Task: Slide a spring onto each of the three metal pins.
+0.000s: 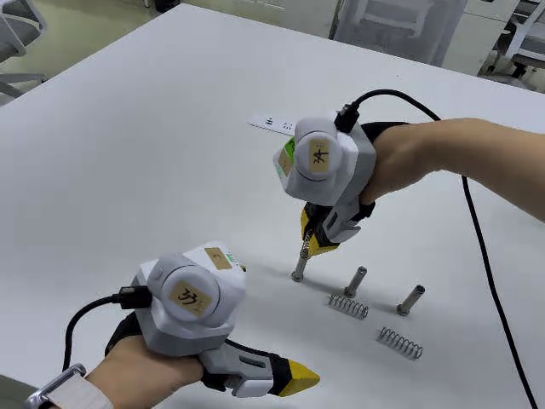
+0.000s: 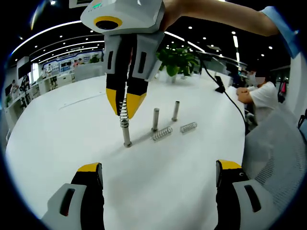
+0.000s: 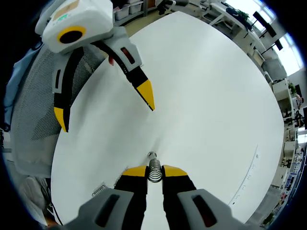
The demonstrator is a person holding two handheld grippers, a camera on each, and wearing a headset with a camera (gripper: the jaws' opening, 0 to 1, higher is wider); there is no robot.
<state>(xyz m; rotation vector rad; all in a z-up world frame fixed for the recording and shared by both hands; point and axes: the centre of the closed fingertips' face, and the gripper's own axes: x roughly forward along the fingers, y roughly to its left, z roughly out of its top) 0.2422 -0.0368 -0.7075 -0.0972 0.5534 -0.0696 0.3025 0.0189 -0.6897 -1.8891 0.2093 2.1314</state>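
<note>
Head view: right hand-held gripper [image 1: 312,244] at frame centre, nose down, jaws nipped shut on a spring [image 1: 306,249] held upright. Leftmost pin [image 1: 299,267] stands directly beneath it. Spring axis and pin axis both vertical and in line, so the coming move looks like a straight push down. Lower coils sit at the pin's tip; cannot tell whether they have gone over it.

Middle pin [image 1: 355,281] and rightmost pin [image 1: 410,300] stand bare to the right, in a row. One loose spring [image 1: 348,306] lies flat just below the middle pin. A second loose spring [image 1: 399,342] lies further toward lower right.

Left hand-held gripper [image 1: 298,379] is low at lower left, jaws spread wide, holding nothing, well apart from the pins. Right one is much the nearer.

Worktop [image 1: 128,153] white, smooth, matte. A black cable [image 1: 485,256] trails off the right hand-held gripper across it.

Left gripper view: open-plan room, rows of ceiling lights, potted plant [image 2: 180,57] behind, a seated person at right edge.
</note>
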